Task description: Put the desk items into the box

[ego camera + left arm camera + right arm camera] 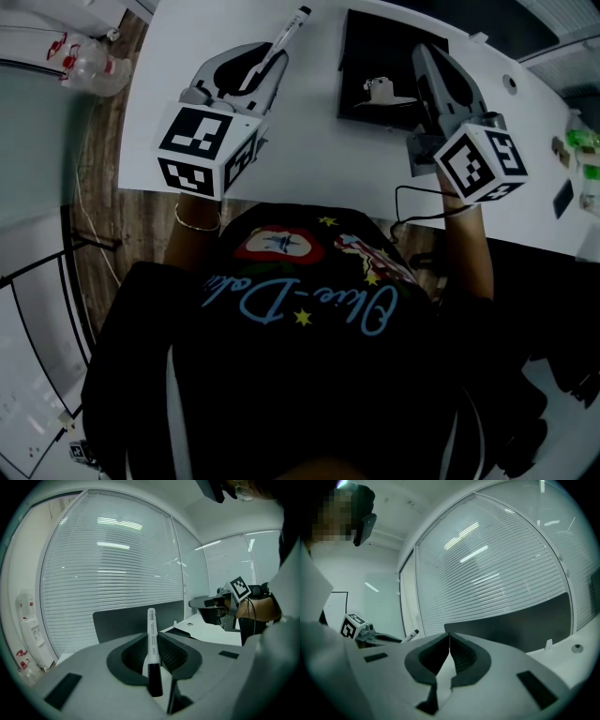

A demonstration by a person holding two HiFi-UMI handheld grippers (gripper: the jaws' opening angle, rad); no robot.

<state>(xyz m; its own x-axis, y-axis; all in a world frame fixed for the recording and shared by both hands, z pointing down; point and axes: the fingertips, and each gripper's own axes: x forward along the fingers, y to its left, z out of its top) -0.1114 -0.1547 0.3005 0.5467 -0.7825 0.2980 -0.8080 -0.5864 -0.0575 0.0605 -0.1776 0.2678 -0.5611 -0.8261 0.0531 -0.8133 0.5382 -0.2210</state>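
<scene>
A white marker (286, 33) with a black cap is clamped between the jaws of my left gripper (267, 58), its tip pointing away over the white desk (309, 141). In the left gripper view the marker (151, 620) stands up out of the left gripper (151, 638), cap end nearest the camera. A shallow black box (361, 56) lies on the desk to the right of it, with a small pale item (382, 91) inside. My right gripper (424, 49) hovers over the box's right side; its jaws (449, 635) meet at the tips with nothing between them.
Plastic bottles (89, 61) lie on the floor left of the desk. A black cable (422, 202) hangs at the desk's near edge. Green things (583, 155) sit at the far right. A dark partition (136, 618) and window blinds stand behind the desk.
</scene>
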